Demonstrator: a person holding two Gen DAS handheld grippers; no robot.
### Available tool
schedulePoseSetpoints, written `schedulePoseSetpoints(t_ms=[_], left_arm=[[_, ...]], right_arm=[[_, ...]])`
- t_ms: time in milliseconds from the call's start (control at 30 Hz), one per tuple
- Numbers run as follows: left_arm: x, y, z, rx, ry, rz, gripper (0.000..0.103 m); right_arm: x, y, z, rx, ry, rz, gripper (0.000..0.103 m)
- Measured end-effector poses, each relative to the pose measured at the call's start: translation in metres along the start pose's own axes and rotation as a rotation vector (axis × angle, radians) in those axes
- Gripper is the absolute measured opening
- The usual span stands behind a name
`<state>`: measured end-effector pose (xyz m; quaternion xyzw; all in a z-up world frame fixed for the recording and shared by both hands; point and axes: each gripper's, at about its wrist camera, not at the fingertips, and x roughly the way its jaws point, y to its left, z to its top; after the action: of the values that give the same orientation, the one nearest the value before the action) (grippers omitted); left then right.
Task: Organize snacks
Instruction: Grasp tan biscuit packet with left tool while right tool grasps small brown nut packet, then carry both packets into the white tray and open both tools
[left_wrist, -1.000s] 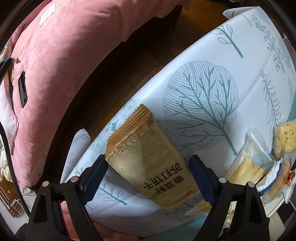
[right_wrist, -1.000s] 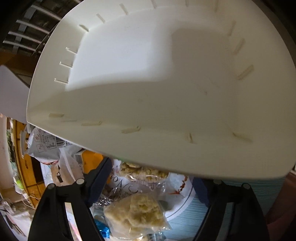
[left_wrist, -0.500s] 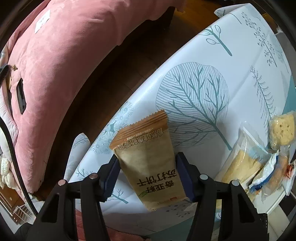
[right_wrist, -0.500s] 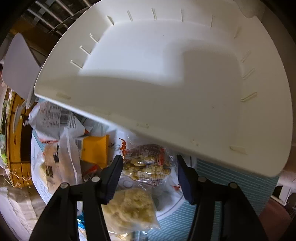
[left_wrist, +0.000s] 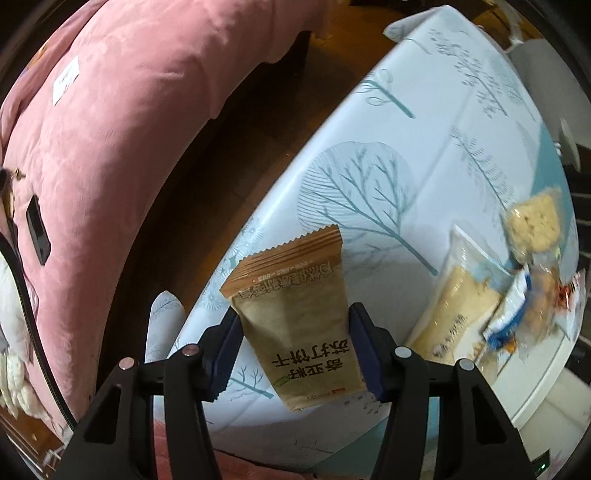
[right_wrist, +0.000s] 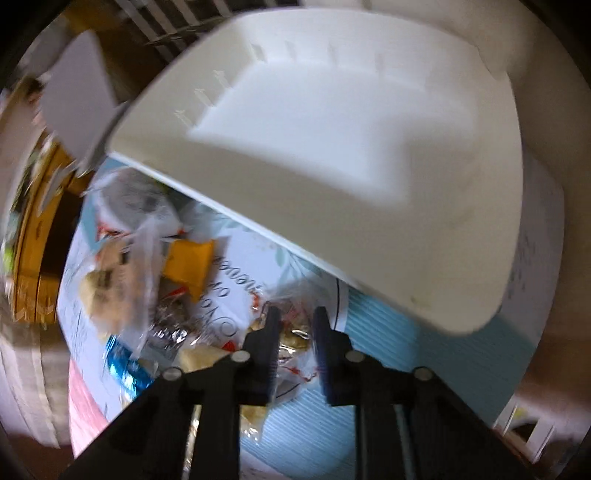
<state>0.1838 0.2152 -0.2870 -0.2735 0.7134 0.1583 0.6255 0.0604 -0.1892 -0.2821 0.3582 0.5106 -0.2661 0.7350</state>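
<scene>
My left gripper (left_wrist: 293, 332) is shut on a brown cracker packet (left_wrist: 299, 314) with printed characters and holds it lifted above the tree-print tablecloth (left_wrist: 369, 177). My right gripper (right_wrist: 295, 325) is shut on a clear wrapped nut-brittle snack (right_wrist: 293, 332), just in front of a large white plastic bin (right_wrist: 351, 147). A pile of snack packets (right_wrist: 147, 266) lies to the left of it, with an orange packet (right_wrist: 190, 262) among them. The right wrist view is blurred.
In the left wrist view, a long pale wafer packet (left_wrist: 458, 306), a puffed rice cake (left_wrist: 535, 221) and other wrappers lie at the right. A pink sofa (left_wrist: 110, 129) stands beyond the table edge, with dark wood floor between.
My left gripper closed on the brown packet and lifted it off the cloth. My right gripper closed on the clear nut snack, and its view swung away from the bin.
</scene>
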Motion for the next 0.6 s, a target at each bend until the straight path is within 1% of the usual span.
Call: schedulePoseSetpoints(t_ms=[100, 200, 300, 400, 467, 600], left_arm=[[-0.011, -0.005, -0.008, 0.052, -0.03, -0.012, 0.055], [-0.026, -0.012, -0.016, 0.104, -0.08, -0.024, 0.055], [-0.04, -0.017, -0.023, 0.143, -0.122, -0.038, 0.055], [-0.053, -0.024, -0.032, 0.187, -0.149, -0.061, 0.055], [-0.062, -0.028, -0.038, 0.226, -0.166, -0.085, 0.055], [-0.077, -0.033, -0.053, 0.291, -0.207, -0.089, 0.055]], right_arm=[[-0.006, -0.009, -0.001, -0.03, 0.009, 0.013, 0.016], [-0.007, -0.009, -0.004, -0.011, 0.027, 0.034, 0.016], [-0.01, -0.024, -0.005, 0.003, 0.048, 0.052, 0.016], [-0.001, -0.023, -0.002, 0.036, 0.077, 0.056, 0.016], [0.003, -0.027, -0.001, 0.069, 0.092, 0.077, 0.018], [0.013, -0.039, 0.004, 0.121, 0.118, 0.116, 0.019]])
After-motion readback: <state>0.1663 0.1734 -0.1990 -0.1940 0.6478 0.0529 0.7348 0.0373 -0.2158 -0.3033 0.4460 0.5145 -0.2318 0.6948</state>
